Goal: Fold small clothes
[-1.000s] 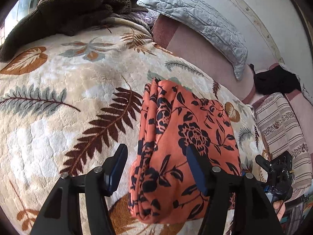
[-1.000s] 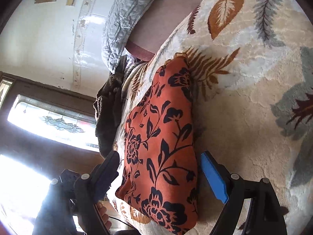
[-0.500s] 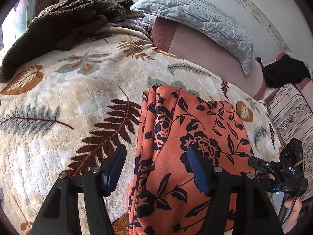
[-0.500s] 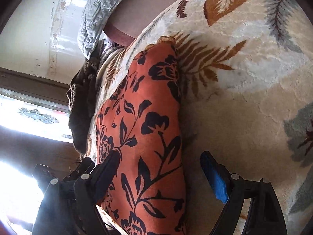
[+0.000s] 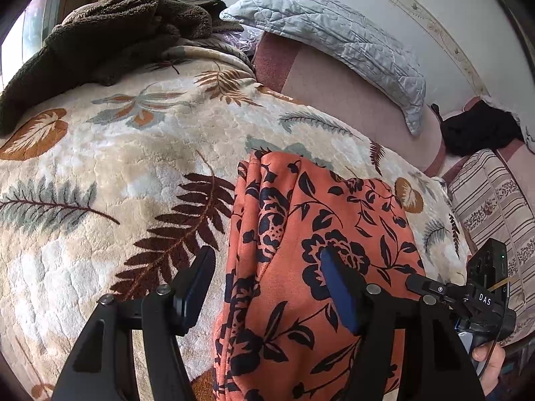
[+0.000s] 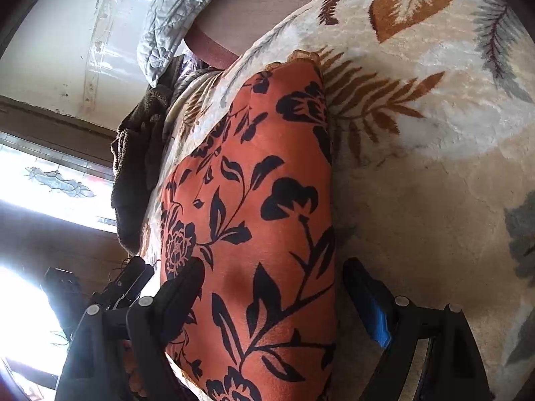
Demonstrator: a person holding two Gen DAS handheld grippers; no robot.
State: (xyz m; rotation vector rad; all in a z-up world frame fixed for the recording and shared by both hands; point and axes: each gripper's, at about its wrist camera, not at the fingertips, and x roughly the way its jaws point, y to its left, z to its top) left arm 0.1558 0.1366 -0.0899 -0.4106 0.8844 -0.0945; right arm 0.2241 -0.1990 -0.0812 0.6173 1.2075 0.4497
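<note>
A folded orange garment with a black flower print (image 5: pixel 321 267) lies on a cream leaf-patterned blanket (image 5: pixel 117 173). My left gripper (image 5: pixel 267 287) is open over the garment's near left edge. One of its fingers hangs above the blanket and the other above the cloth, and neither presses on it. In the right wrist view the same garment (image 6: pixel 260 220) runs lengthwise between the jaws of my right gripper (image 6: pixel 274 300). That gripper stands wide open, astride the garment's near end. The right gripper (image 5: pixel 434 289) also shows at the garment's right edge in the left wrist view.
A dark brown fleece throw (image 5: pixel 110 33) is heaped at the back left of the bed. A grey quilted pillow (image 5: pixel 334 40) leans on the pink headboard. Right of the bed are a black cloth (image 5: pixel 478 130) and a striped cushion (image 5: pixel 495 207). A bright window (image 6: pixel 50 180) glares.
The right gripper has moved in closer along the garment, which now fills more of its view. In the left wrist view the right gripper has come further into sight at the right.
</note>
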